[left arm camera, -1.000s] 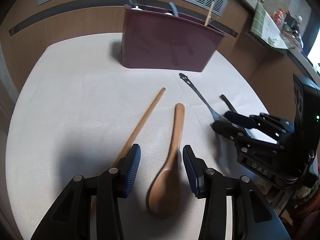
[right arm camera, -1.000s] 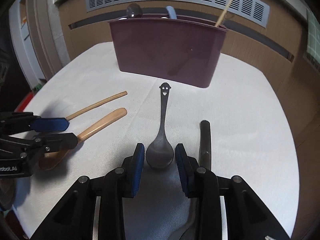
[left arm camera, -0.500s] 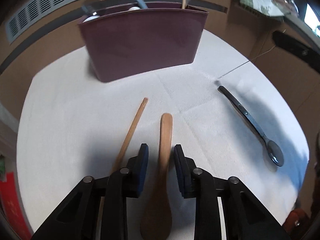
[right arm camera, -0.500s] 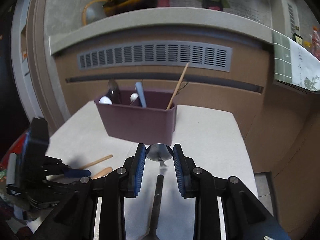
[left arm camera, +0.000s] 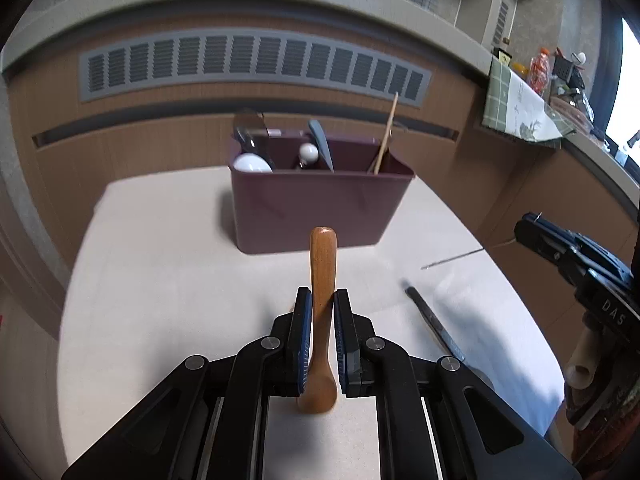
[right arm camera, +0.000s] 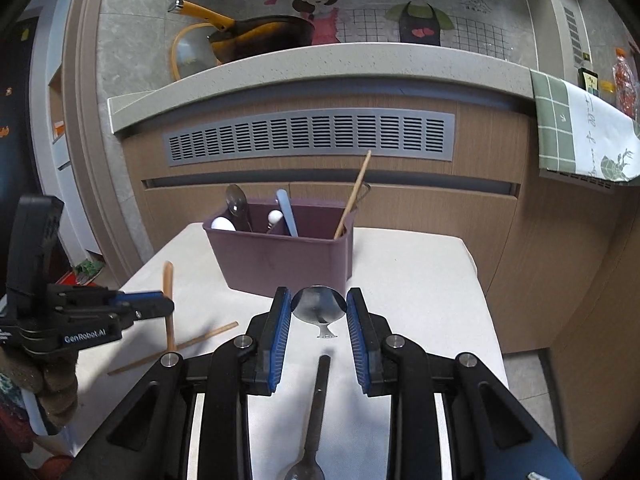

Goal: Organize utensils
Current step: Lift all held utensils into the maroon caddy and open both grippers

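The job looks partly done. The maroon box (right arm camera: 280,256) near the far edge of the tabletop (right arm camera: 420,272) already holds several utensils: a metal spoon, two white-headed pieces, a pale blue handle and one chopstick (right arm camera: 354,194) leaning out at its right end. Two more are lifted and seemingly on their way there. The left tongs (left arm camera: 319,334) have just been closing and now clamp the handle of a wooden spoon (left arm camera: 322,280), its bowl hanging below the pads and its handle end pointing toward the box. The right tongs (right arm camera: 319,322) grip the bowl of a dark metal spoon (right arm camera: 319,308) between their blue pads, with the handle hanging down beneath. Still lying on the tabletop are a second chopstick (right arm camera: 176,346) toward the left edge and a black spoon (right arm camera: 316,408) at the near edge, its bowl nearest the camera. So, as I judge it, two drops into the box and two more pick-ups are left. The wooden spoon is smooth, warm brown and slightly glossy, with a flat, round-ended handle; the metal spoon is shiny and reflects the room.
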A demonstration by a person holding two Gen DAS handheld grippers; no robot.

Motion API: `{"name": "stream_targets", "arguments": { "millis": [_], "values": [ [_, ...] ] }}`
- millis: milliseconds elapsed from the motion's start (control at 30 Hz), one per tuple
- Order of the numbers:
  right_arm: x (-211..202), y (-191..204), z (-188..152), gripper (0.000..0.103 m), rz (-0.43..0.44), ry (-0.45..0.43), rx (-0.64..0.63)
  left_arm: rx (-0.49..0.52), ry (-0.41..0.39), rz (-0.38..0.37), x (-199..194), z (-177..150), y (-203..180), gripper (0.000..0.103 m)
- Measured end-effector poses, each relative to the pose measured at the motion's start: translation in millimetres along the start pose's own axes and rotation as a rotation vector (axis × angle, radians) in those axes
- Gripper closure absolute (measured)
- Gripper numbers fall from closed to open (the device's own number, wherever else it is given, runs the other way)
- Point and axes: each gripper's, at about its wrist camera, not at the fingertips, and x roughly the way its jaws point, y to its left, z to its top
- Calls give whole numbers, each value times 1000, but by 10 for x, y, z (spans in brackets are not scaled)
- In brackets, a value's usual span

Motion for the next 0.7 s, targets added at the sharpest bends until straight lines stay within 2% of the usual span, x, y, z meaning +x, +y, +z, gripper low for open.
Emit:
{"name": "stream_targets", "arguments": {
  "millis": [167, 333, 467, 600, 700],
  "values": [
    [-37, 82, 37, 78, 4, -7, -22, -12, -31, -11, -109, 82, -15, 92],
    [24, 68, 48, 78, -4, 27, -16, -15, -67, -9, -198, 127, -7, 92],
    [21, 59, 166, 78, -6, 15, -9, 4, -140, -2, -369, 422, -49, 92],
    [-209, 125, 720, 78, -17, -105, -75, 23, -301, -39, -830, 1055, -115, 92],
    [-474, 154, 1352, 78, 2, -211, -101, 24, -391, -49, -1079, 1469, -143, 92]
  ]
}}
